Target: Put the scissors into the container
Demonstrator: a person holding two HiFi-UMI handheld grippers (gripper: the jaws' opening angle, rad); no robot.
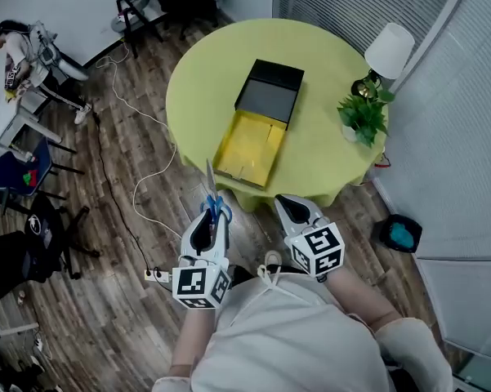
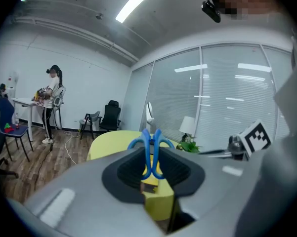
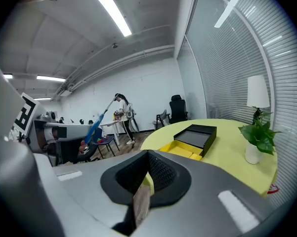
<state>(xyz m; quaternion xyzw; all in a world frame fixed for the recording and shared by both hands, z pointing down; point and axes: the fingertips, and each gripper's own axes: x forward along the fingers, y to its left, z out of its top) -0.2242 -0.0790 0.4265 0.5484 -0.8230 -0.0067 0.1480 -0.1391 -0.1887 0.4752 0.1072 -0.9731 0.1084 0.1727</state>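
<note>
Blue-handled scissors (image 1: 215,205) are clamped by their handles in my left gripper (image 1: 212,219), with the blade pointing up toward the table. In the left gripper view the scissors (image 2: 151,152) stand upright between the jaws of that gripper (image 2: 151,176). The container, a yellow open tray (image 1: 247,145) joined to a black box (image 1: 270,96), lies on the round yellow-green table (image 1: 327,162), ahead of both grippers. My right gripper (image 1: 289,207) hovers off the table's near edge, shut and empty. From the right gripper (image 3: 144,181) I see the container (image 3: 195,137) and the scissors (image 3: 96,126) at the left.
A potted plant (image 1: 361,113) and a white lamp (image 1: 388,51) stand at the table's right side. Cables and a power strip (image 1: 157,274) lie on the wood floor at the left. Chairs (image 1: 139,2) and a person (image 1: 12,51) are at the far left. A blue-filled bin (image 1: 400,233) sits at the right.
</note>
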